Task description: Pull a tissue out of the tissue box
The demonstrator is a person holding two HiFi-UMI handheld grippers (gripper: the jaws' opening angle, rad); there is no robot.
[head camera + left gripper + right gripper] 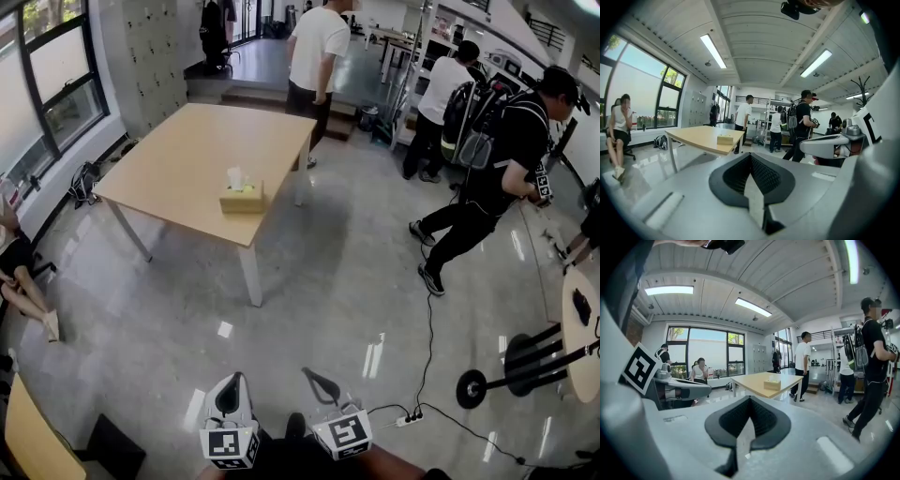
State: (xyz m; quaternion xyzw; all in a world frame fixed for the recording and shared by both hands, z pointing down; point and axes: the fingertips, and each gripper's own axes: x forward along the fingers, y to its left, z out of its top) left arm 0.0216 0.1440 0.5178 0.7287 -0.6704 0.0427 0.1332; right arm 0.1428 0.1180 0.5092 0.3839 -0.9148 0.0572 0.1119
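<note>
One tissue box (242,197), one white tissue sticking up, sits near the front edge of the single light-wood table (178,155), upper left-centre of head view. Its print is too small to read. The only markings are black-and-white squares on the two cubes. Left gripper (231,392) and right gripper (322,382), bottom centre, both have jaws pressed together with nothing between, well apart from the box. Only head view shows the floor power strip (409,419). Left gripper view shows a seated person (619,136) whole.
</note>
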